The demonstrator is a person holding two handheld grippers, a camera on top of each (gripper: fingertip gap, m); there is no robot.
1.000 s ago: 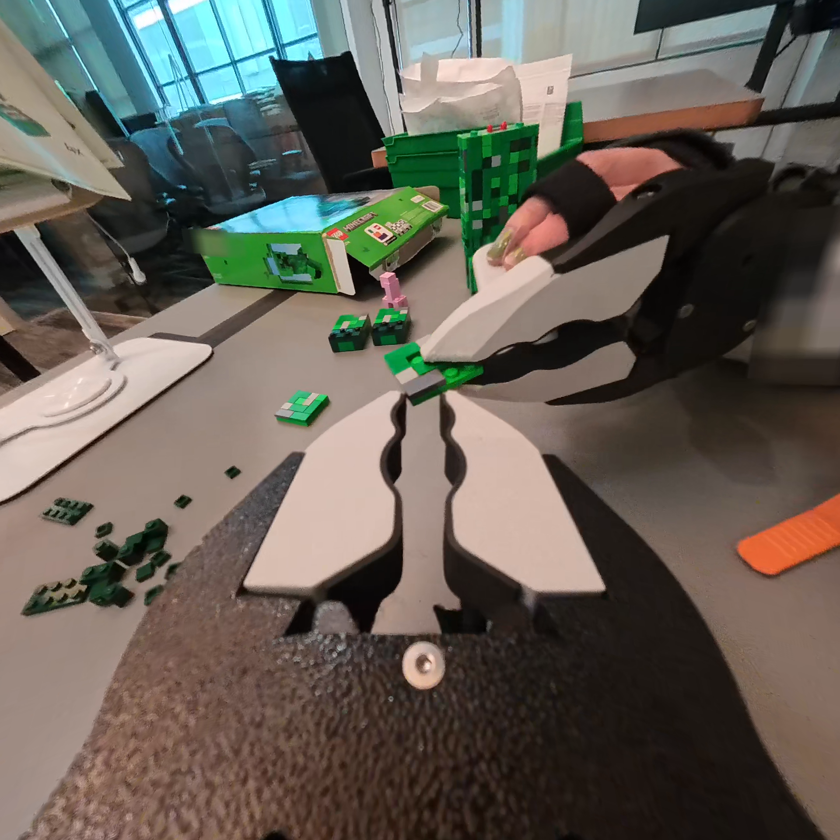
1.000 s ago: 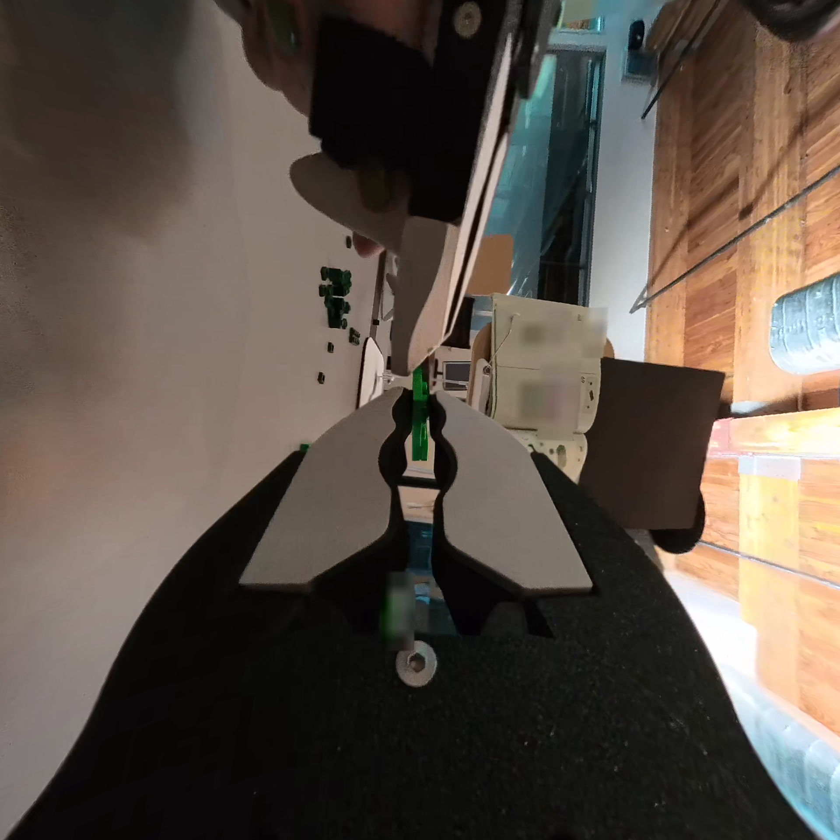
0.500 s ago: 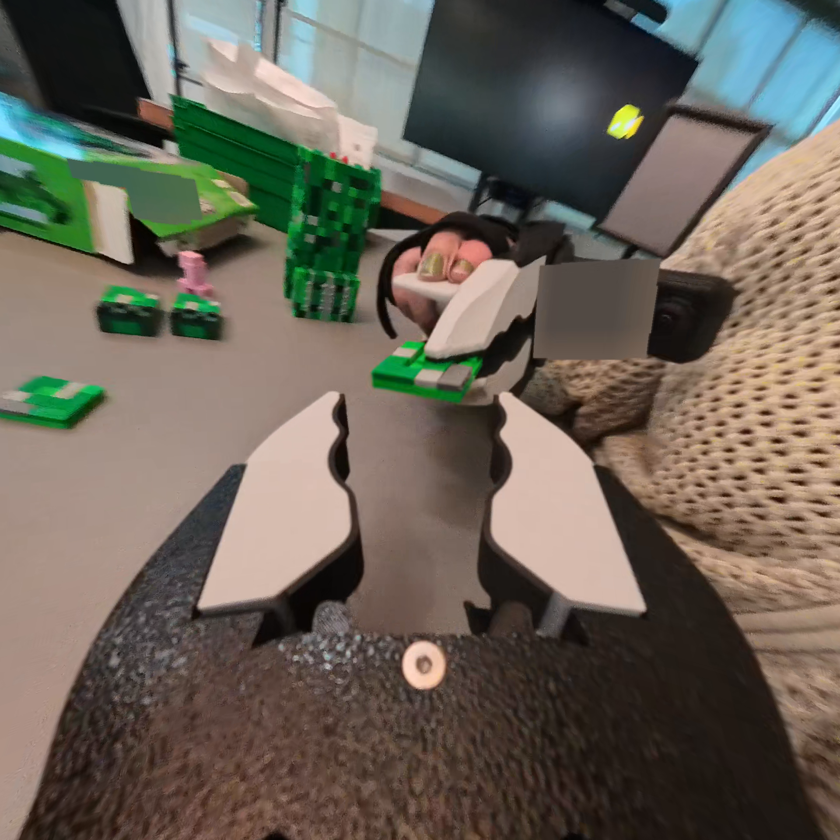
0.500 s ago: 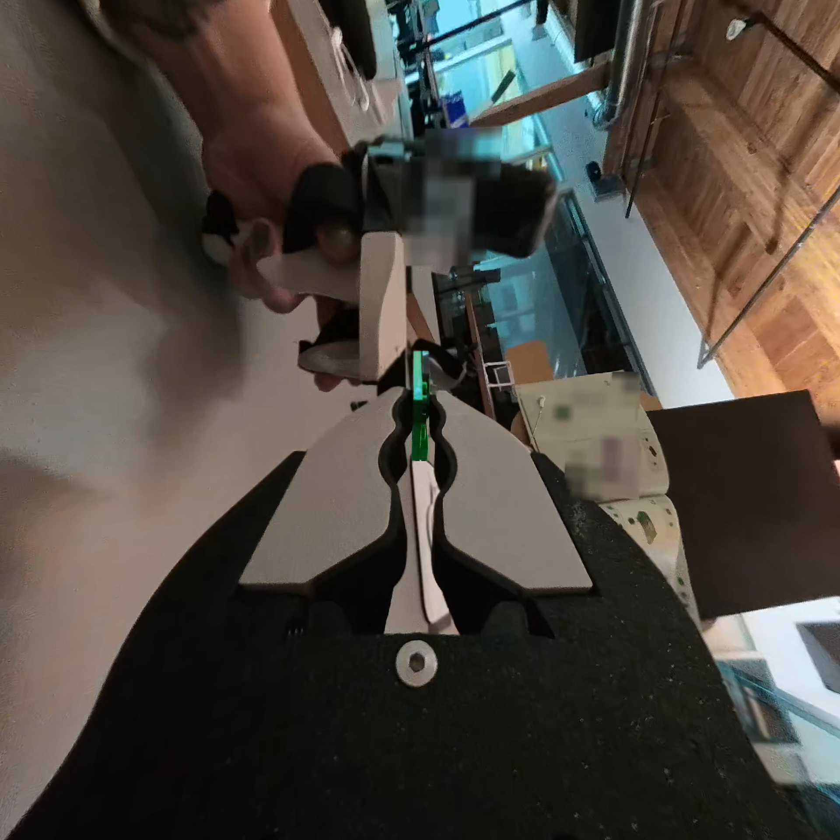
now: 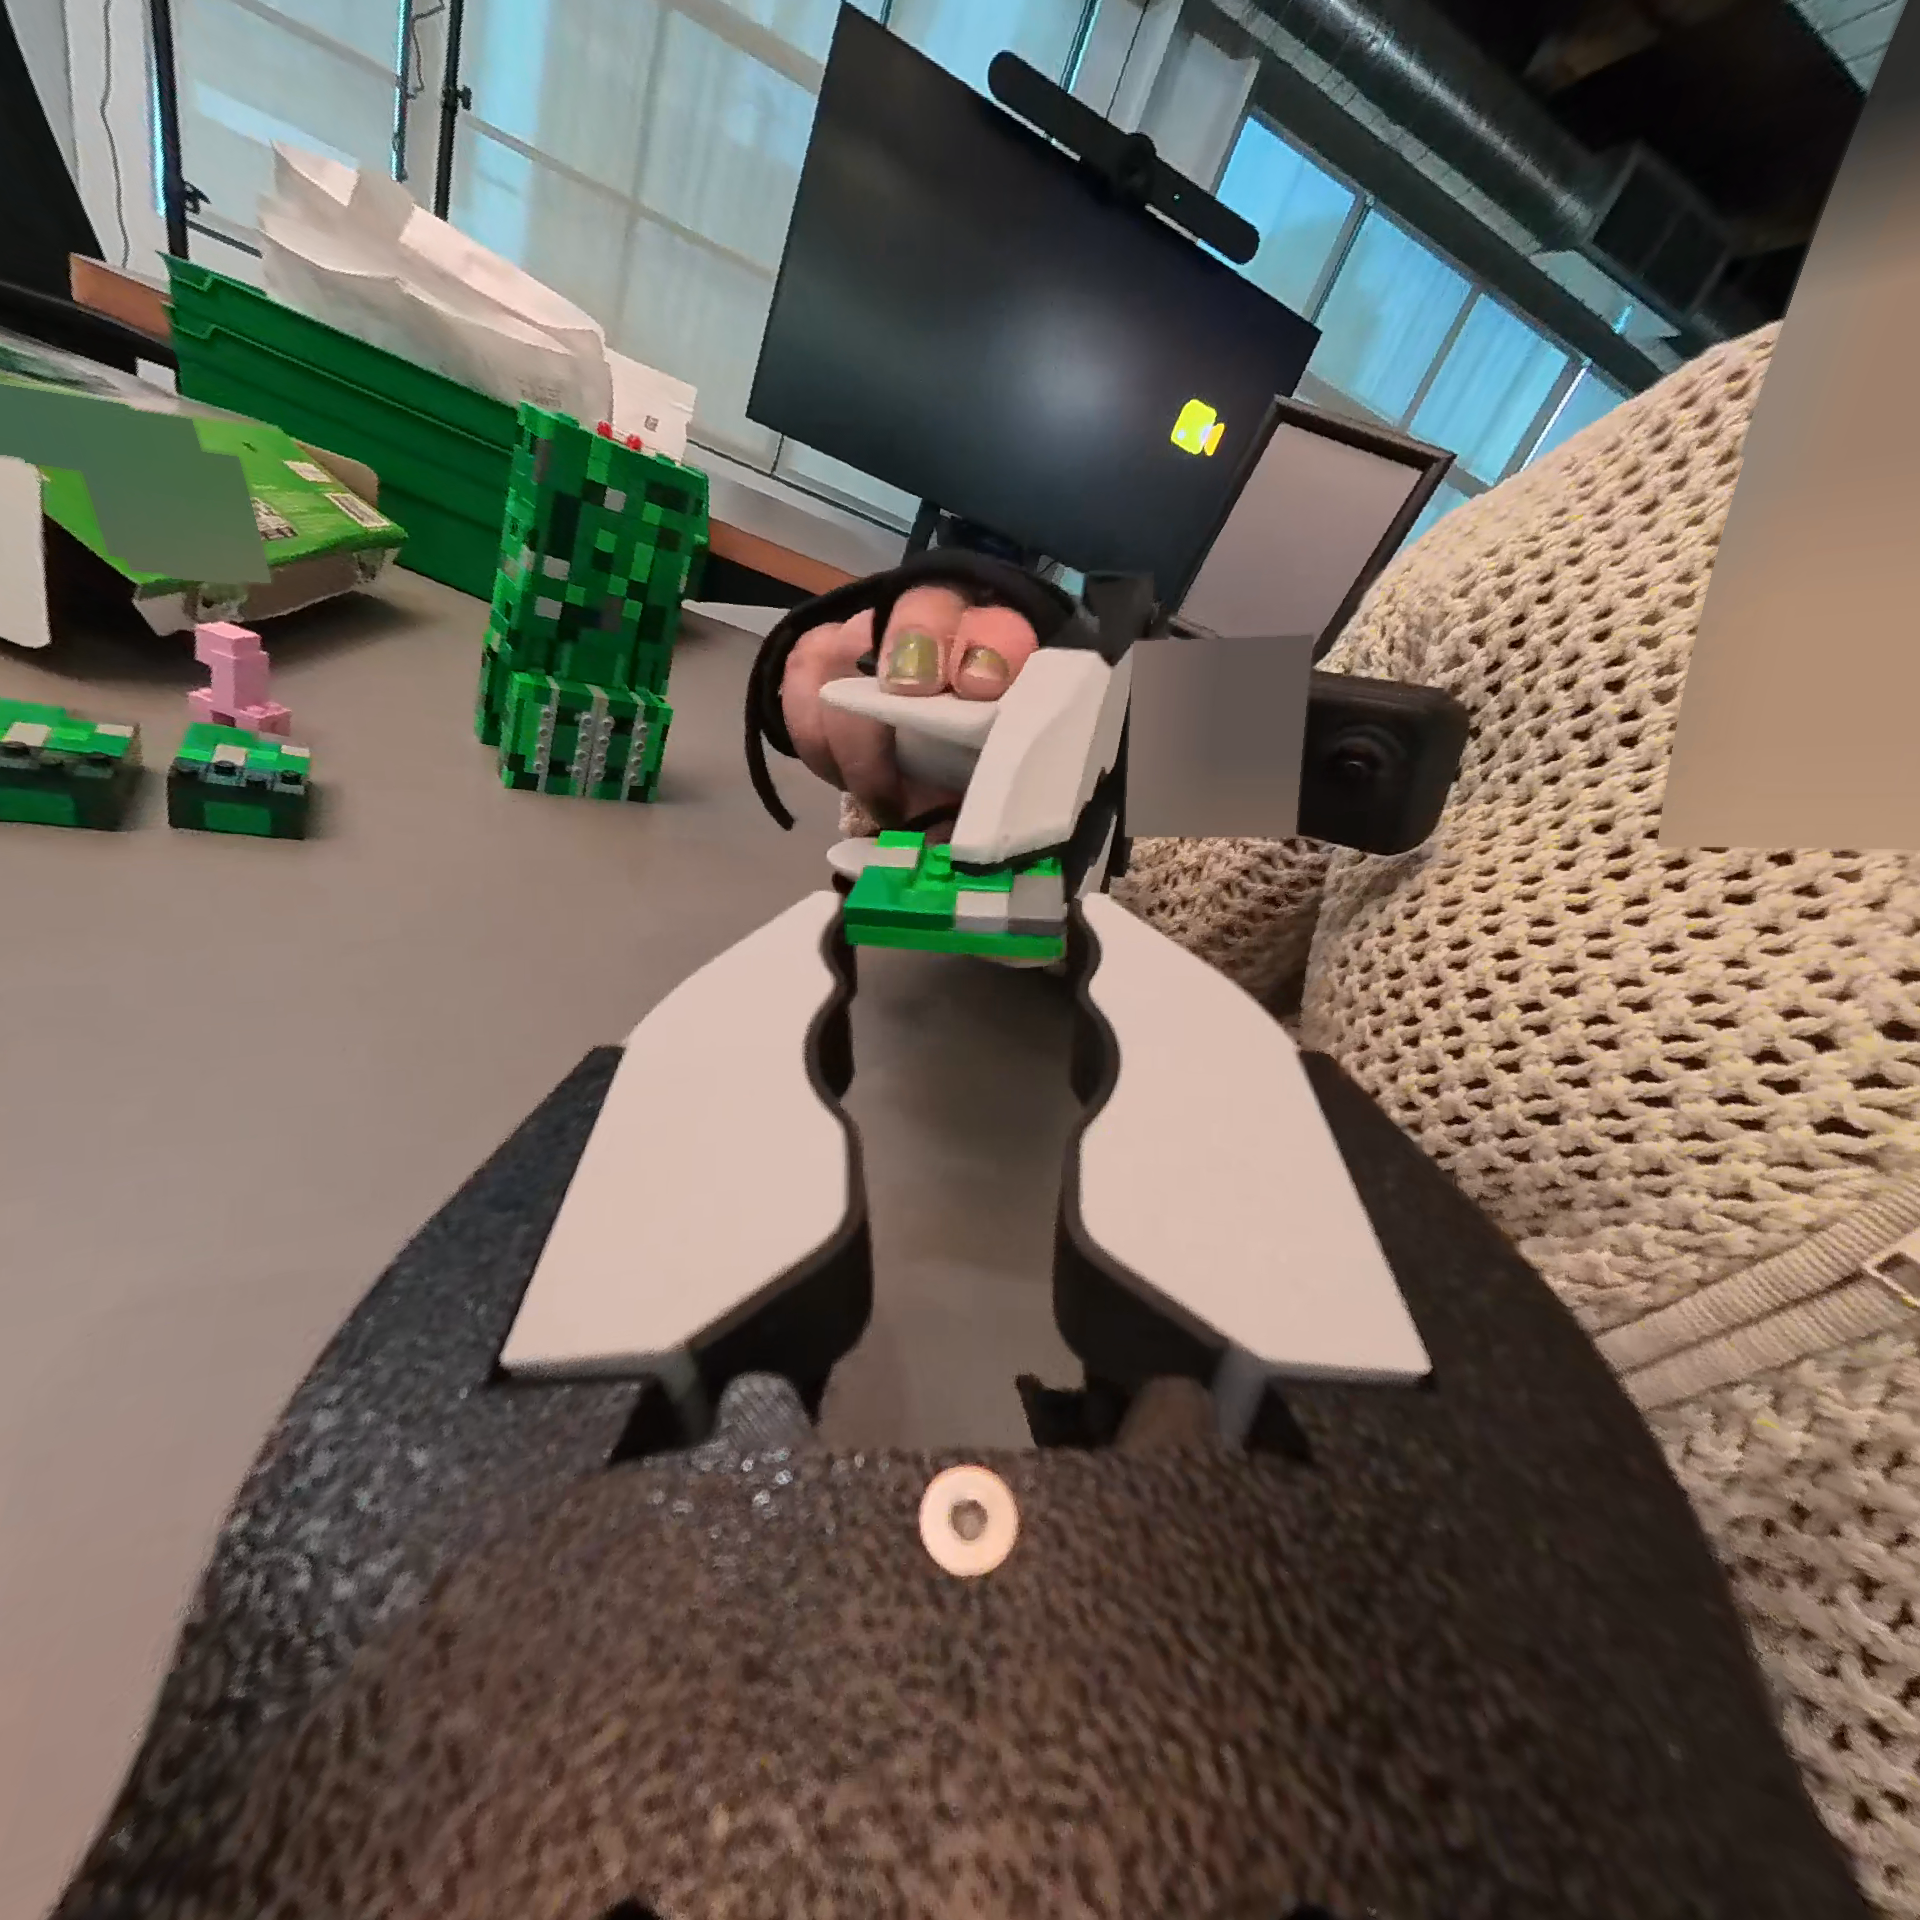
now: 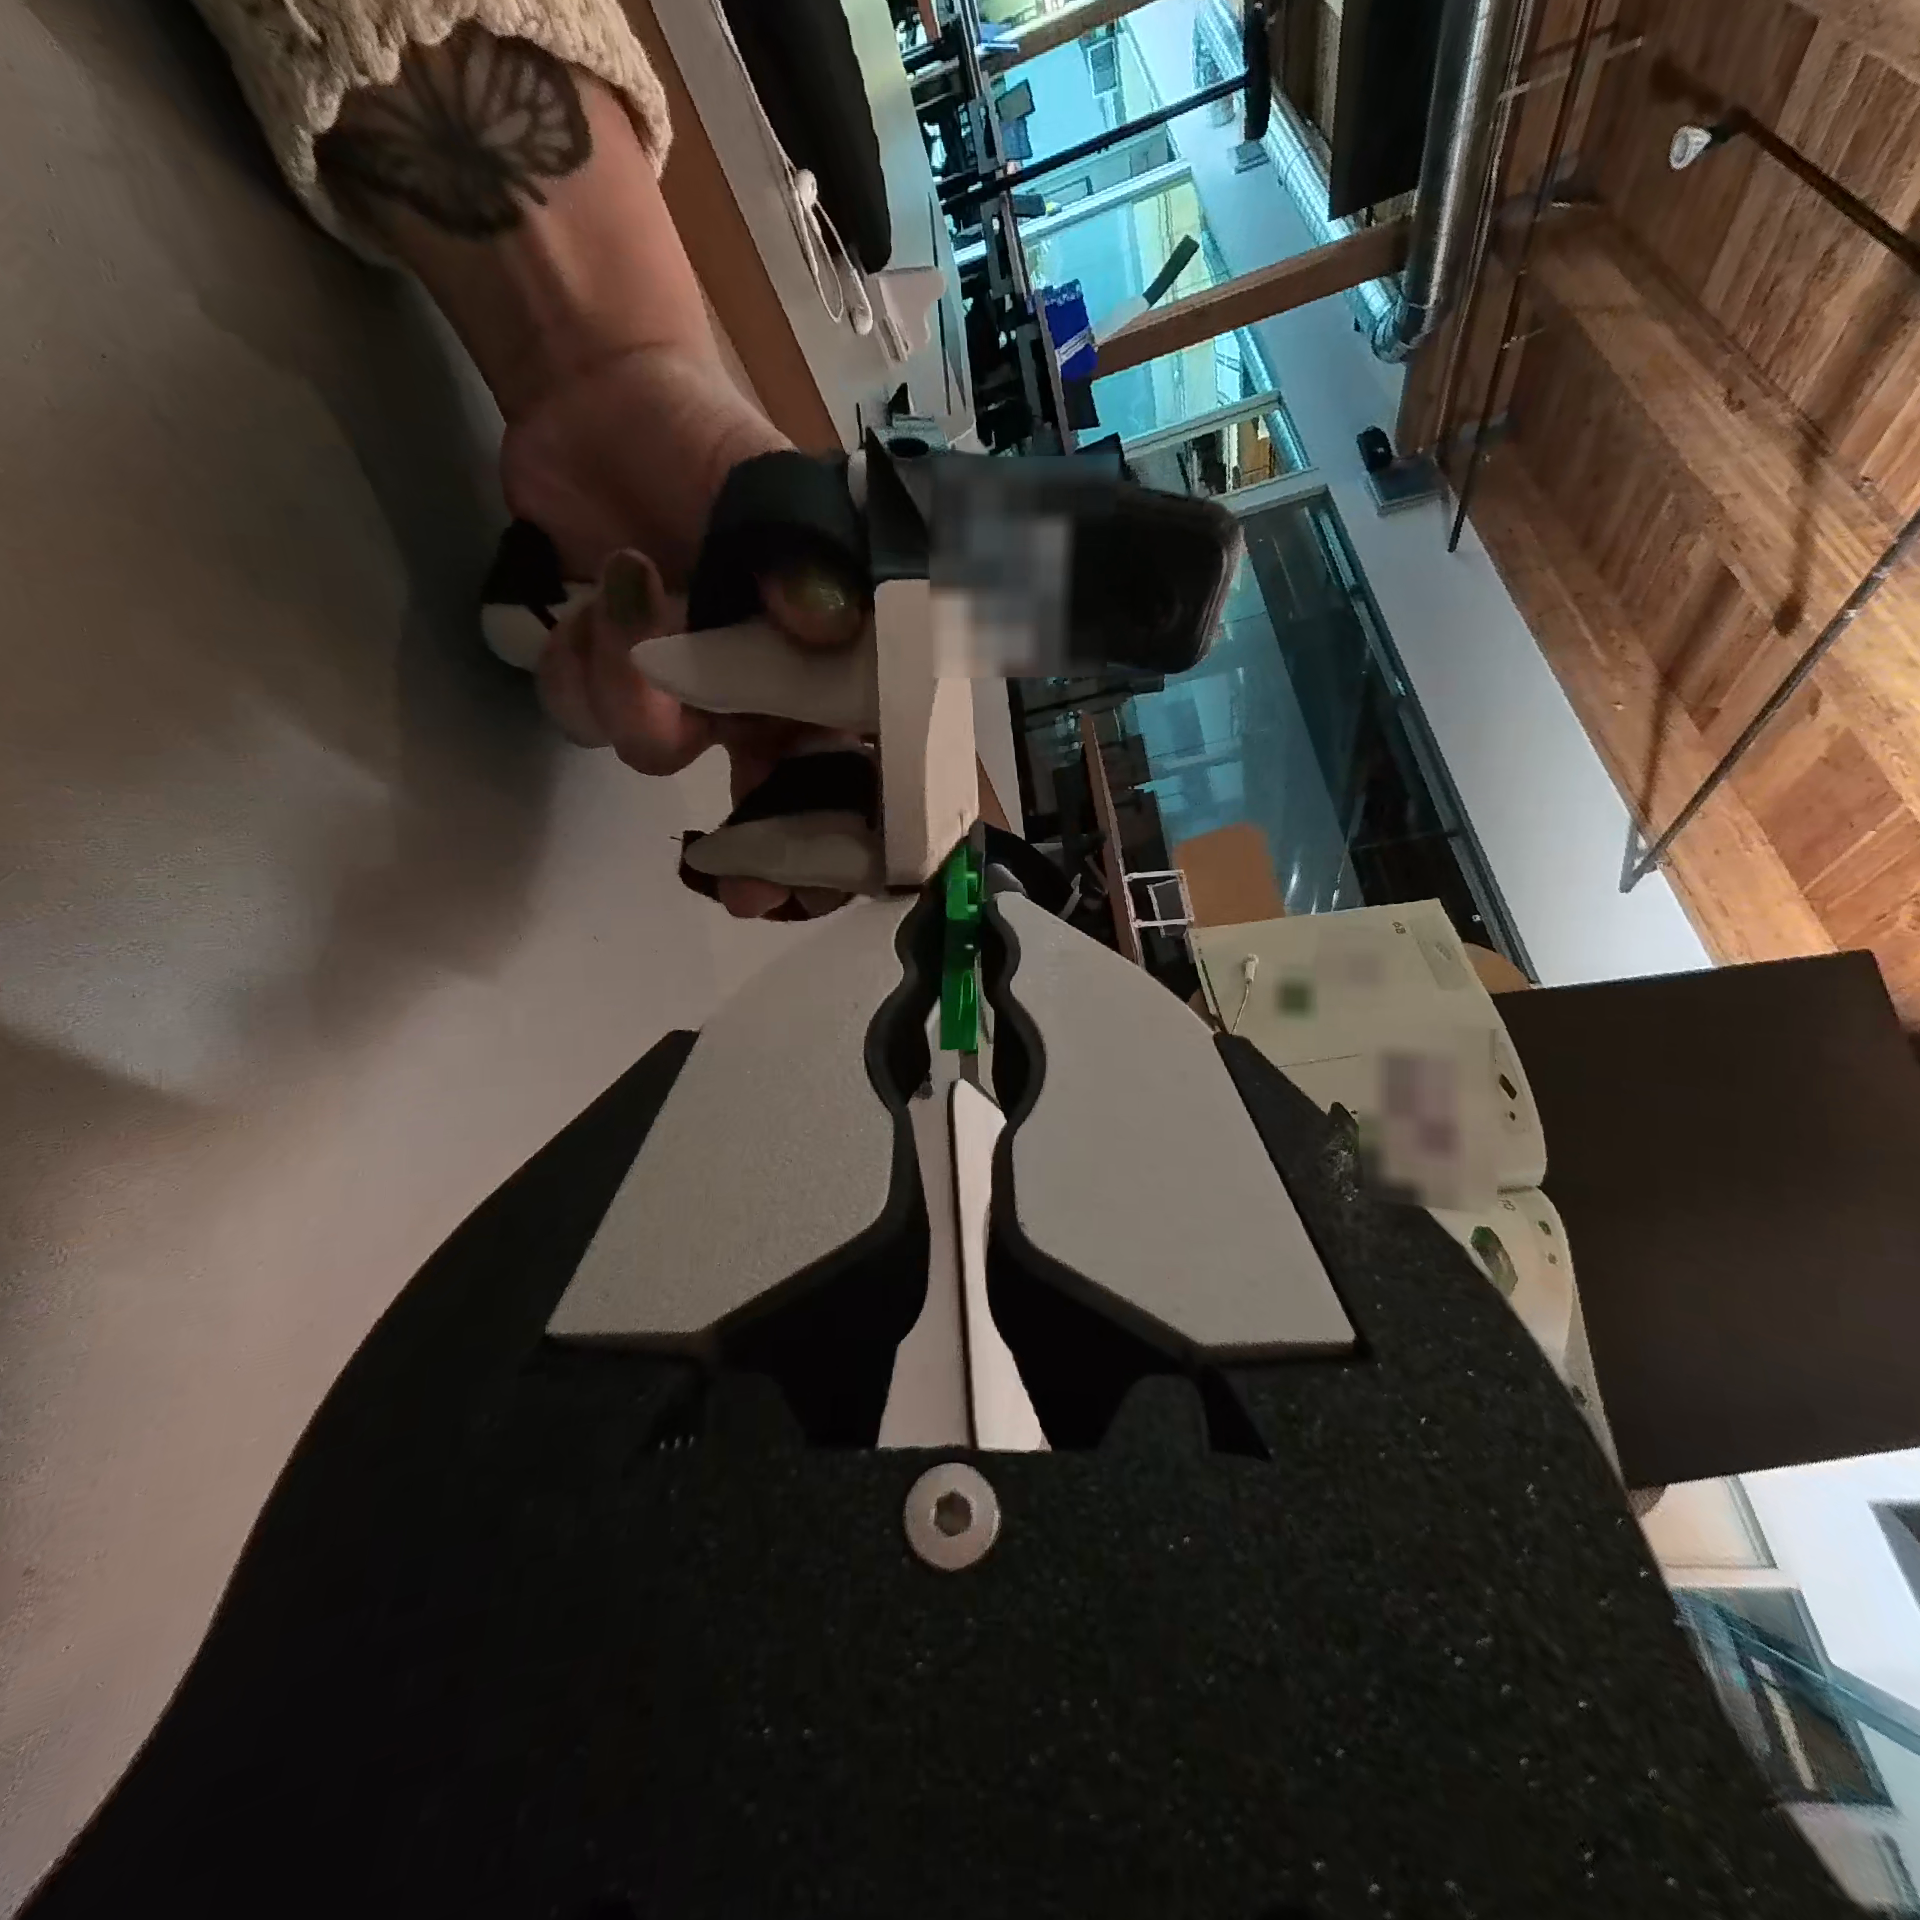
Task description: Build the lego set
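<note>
the right gripper [image 6: 961, 914] is clenched on a flat green and grey lego plate assembly [image 5: 951, 909], gripping it edge-on between its two pale grey fingers, so in the right wrist view the plate shows only as a thin green sliver [image 6: 961, 977] at the fingertips. in the left wrist view that same gripper [image 5: 997, 862] faces the camera, held up off the grey desk [image 5: 312, 1039] by a hand [image 5: 883, 696] in a black fingerless strap.

the left gripper [image 5: 956, 935] has its jaws spread to about the width of the plate, one fingertip at each end of it; whether the tips actually touch the plate is hard to say from this angle, since only a thin gap, if any, shows on each side. the plate is level, studs up, with a small green piece raised on its top and grey tiles toward its right end.

farther back on the desk stands a tall green pixel-patterned lego block figure [image 5: 592, 603], upright. to its left is a small pink lego figure [image 5: 234, 681], and just in front of that two low dark green lego blocks [image 5: 239, 779] side by side. an open green cardboard box [image 5: 187, 520] lies behind them, with stacked green plastic trays [image 5: 312, 364] and white paper bags [image 5: 416, 281] beyond. a cream knitted sleeve [image 5: 1558, 935] fills the right side, and a dark monitor [image 5: 1018, 353] stands in the background.
</note>
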